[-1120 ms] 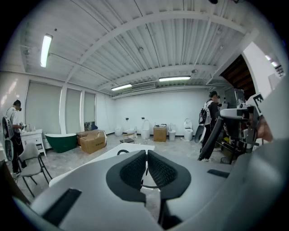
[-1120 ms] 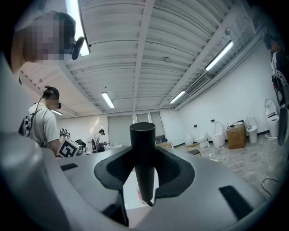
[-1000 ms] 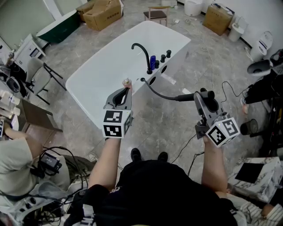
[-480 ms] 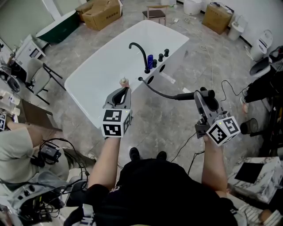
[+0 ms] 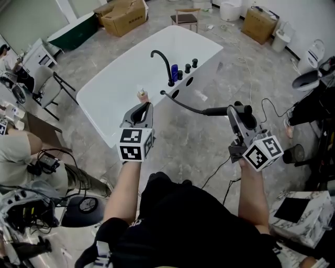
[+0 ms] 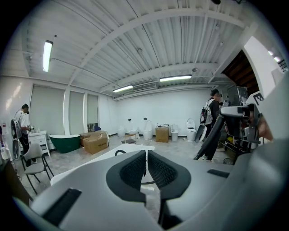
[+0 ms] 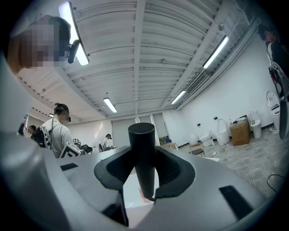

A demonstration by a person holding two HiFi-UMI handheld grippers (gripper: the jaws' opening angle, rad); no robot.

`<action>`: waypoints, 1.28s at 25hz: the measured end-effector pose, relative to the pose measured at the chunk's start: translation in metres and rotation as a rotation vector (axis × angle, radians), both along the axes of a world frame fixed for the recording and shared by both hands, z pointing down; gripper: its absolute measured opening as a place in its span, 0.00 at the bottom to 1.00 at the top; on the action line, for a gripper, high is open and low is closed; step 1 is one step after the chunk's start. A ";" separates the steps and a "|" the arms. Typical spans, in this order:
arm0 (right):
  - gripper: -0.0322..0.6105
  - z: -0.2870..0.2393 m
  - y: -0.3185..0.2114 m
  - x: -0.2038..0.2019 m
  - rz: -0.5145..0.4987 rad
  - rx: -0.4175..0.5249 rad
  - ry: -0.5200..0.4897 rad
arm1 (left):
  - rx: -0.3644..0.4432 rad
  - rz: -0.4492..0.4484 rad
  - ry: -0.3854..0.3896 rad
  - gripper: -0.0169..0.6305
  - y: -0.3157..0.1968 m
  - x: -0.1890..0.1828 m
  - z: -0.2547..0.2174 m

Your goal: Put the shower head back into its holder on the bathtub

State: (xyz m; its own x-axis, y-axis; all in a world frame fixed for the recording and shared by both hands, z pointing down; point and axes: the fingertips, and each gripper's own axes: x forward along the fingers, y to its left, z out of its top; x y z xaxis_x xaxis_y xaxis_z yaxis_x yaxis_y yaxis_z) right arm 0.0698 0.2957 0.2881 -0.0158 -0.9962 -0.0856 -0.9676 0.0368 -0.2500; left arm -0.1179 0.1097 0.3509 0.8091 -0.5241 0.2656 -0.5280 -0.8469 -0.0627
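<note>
The white bathtub (image 5: 125, 84) stands across the floor ahead, with a curved black faucet (image 5: 163, 63) and black knobs (image 5: 187, 68) on its near rim. The black shower head (image 5: 234, 110) (image 7: 142, 158) is clamped by its handle in my right gripper (image 5: 239, 112) (image 7: 143, 168), out over the floor right of the tub. Its black hose (image 5: 183, 104) runs back to the tub's rim below the faucet. My left gripper (image 5: 144, 109) (image 6: 146, 163) hangs shut and empty just before the tub's near side. I cannot make out the holder.
A small bottle (image 5: 141, 95) stands on the tub rim by the left gripper. Cardboard boxes (image 5: 123, 15), a green tub (image 5: 73, 32), a stool (image 5: 185, 17) and toilets (image 5: 314, 49) ring the room. Cables (image 5: 250, 78) trail on the floor. A seated person (image 5: 18, 157) is at left.
The tub and floor have slid a little up and left in the head view as both grippers shifted sideways. The right gripper keeps hold of the shower head; the left stays shut.
</note>
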 end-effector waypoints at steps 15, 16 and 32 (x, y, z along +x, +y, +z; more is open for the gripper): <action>0.28 0.011 -0.025 0.031 -0.041 -0.024 -0.009 | -0.032 -0.022 -0.046 0.07 -0.009 0.026 0.029; 0.28 0.012 -0.032 0.036 -0.036 -0.026 -0.012 | -0.038 -0.019 -0.048 0.07 -0.015 0.031 0.032; 0.28 -0.004 -0.207 0.117 0.017 -0.023 0.005 | -0.062 0.012 -0.045 0.07 -0.199 0.117 0.049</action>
